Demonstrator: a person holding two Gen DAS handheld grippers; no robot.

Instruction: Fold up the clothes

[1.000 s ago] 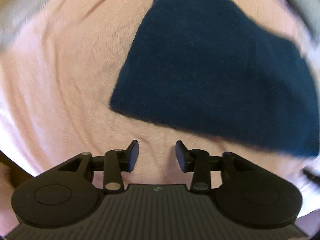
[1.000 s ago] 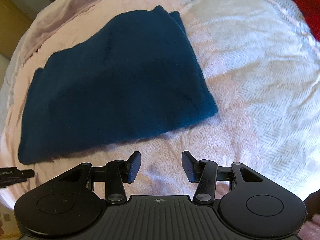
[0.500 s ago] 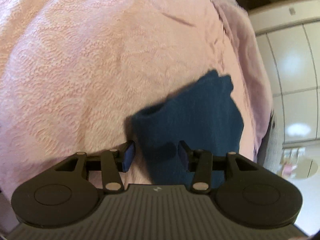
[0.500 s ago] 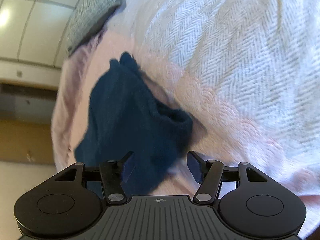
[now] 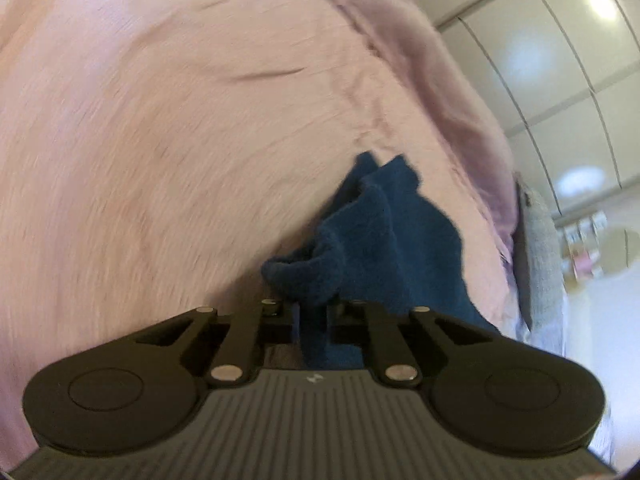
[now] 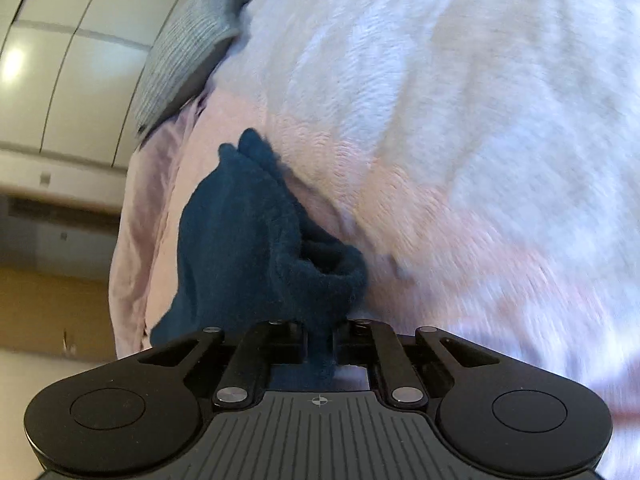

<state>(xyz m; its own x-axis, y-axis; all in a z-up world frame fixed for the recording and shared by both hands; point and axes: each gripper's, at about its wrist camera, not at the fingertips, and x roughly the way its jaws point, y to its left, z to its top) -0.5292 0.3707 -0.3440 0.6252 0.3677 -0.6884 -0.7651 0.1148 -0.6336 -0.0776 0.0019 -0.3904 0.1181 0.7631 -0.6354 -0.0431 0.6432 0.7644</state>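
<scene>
Both grippers, open above the flat blue cloth [image 5: 392, 240] a second ago, now pinch its near edge: left gripper [image 5: 314, 316] and right gripper [image 6: 320, 338] closing, cloth bunched on the pink bedspread [image 5: 180, 140], ready to lift for folding.

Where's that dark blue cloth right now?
The dark blue cloth lies on the pink bedspread, pinched at its near edge by the left tool and the right tool.

Dark teal fleece garment [image 5: 400, 240], pinched at two corners

Soft and napped, it lies bunched on the pink bedspread [image 5: 160, 140], each near corner rolled into a thick fold and lifted off the cover; its far end tapers to two small peaks.
</scene>
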